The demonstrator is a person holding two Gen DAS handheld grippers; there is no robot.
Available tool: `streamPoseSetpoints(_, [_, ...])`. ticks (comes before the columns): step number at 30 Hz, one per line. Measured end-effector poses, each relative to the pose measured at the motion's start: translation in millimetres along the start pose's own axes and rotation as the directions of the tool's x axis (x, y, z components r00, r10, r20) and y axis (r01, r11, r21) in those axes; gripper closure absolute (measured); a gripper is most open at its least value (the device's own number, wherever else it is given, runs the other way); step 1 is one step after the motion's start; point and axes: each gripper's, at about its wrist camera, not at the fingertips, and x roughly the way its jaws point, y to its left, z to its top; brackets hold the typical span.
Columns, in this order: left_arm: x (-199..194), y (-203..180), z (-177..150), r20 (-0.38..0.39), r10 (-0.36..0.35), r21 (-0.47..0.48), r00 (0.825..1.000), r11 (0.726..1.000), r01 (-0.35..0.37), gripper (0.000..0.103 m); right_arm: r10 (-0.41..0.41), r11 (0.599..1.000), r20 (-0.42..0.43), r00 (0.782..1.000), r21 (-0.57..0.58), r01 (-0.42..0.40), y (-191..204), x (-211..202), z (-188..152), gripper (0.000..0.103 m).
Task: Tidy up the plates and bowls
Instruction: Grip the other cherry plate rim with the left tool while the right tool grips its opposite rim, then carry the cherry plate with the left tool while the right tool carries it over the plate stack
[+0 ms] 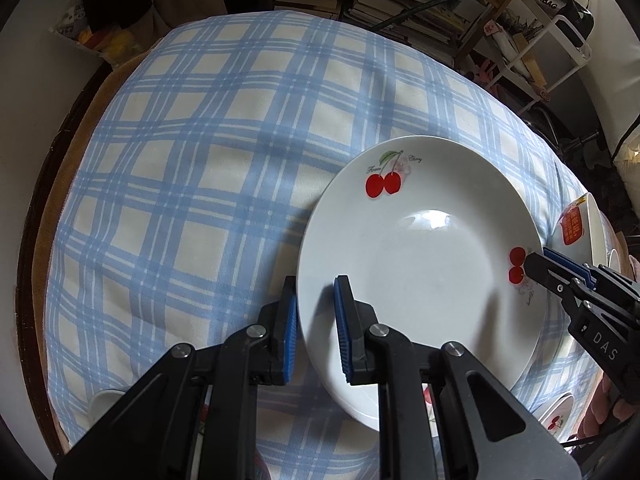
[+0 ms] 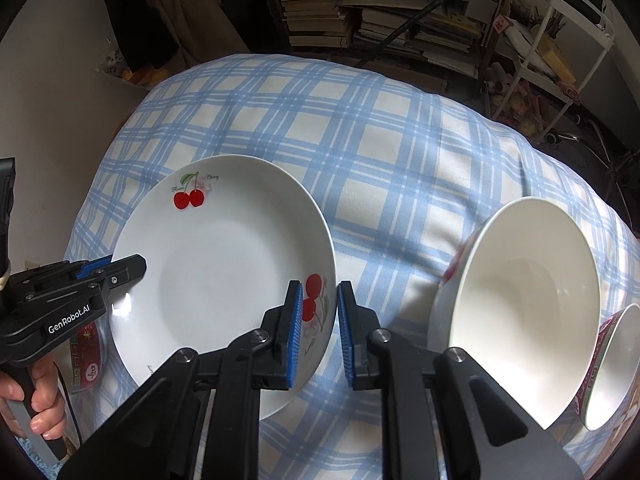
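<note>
A white plate [image 1: 420,260] printed with red cherries lies over the blue checked tablecloth [image 1: 180,200]. My left gripper [image 1: 316,292] straddles its left rim, one blue pad under the edge and one on top, shut on it. My right gripper [image 1: 540,262] clamps the opposite rim beside the second cherry print. In the right wrist view the same plate [image 2: 224,260] has its right rim between the right gripper's [image 2: 320,296] pads, and the left gripper [image 2: 124,266] bites the far left rim, held by a hand [image 2: 44,412].
A large white bowl [image 2: 520,304] leans to the right of the plate, with a smaller patterned bowl [image 2: 616,364] beside it. A red-labelled bowl [image 2: 86,348] sits under the left gripper. A small cherry dish [image 1: 556,420] lies near the front right. Bookshelves stand behind the table.
</note>
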Motion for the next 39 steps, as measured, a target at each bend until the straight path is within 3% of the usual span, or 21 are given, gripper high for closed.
streamPoseSetpoints(7, [-2,5,1,-0.025,-0.024,-0.018,0.999,1.000,0.024,0.086,0.021,0.999,-0.015,1.000,0.032,-0.021,-3,-1,-1,0.085])
streamPoseSetpoints(13, [-18,5,-7,-0.020,-0.007,0.010,1.000,1.000,0.007,0.088,0.002,1.000,-0.020,1.000,0.012,-0.002,-2,-3,-8,0.096])
streamPoseSetpoints(24, [-41,-1,-22,-0.011,-0.020,0.005,1.000,1.000,0.020,0.089,0.049,0.998,0.024,0.998,0.030,-0.050,-7,-24,-22,0.097])
streamPoseSetpoints(39, [-85,-37,-64,0.018,-0.037,0.019,0.999,0.999,0.037,0.090,0.074,0.994,0.078,0.994,0.073,-0.079,-31,-79,-64,0.097])
